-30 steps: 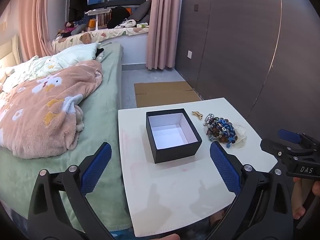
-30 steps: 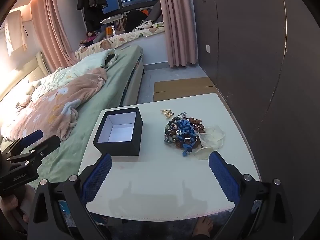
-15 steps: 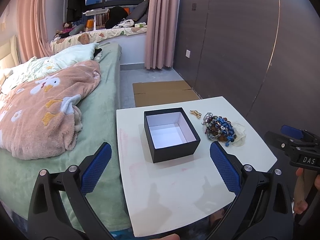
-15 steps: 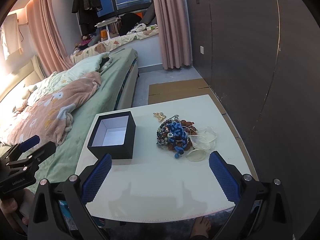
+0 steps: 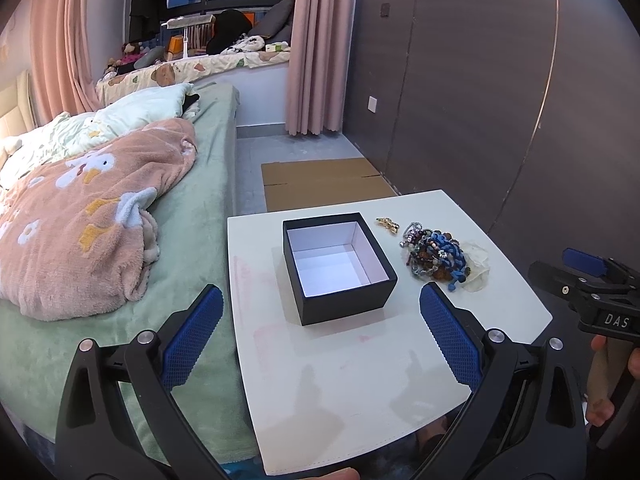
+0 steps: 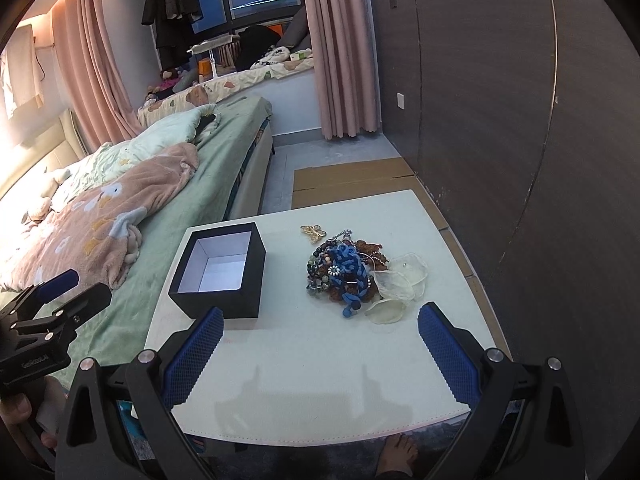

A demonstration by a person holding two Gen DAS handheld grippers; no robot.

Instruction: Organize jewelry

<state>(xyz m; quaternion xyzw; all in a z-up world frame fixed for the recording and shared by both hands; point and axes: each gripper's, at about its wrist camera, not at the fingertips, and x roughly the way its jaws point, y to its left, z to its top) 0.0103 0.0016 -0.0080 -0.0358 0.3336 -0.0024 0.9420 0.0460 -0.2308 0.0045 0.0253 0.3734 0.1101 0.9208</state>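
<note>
White table [image 6: 320, 380] carries my open black box [image 6: 224, 276] beside tangled bead bracelets [image 6: 344, 276], perhaps necklaces too. Both my left gripper [image 5: 320, 336] and right gripper [image 6: 318, 350] hover spread wide, empty.

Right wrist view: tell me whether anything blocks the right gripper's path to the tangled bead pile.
Nothing visible does. The open right gripper faces bare white table up to the tangled blue-and-brown bead jewelry pile. The open black box sits off to the left.

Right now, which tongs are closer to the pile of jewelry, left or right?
Right. The right tongs hang open just short of the jewelry pile, which lies ahead between their tips. The left tongs are open in front of the black box, the pile off to their right.
</note>
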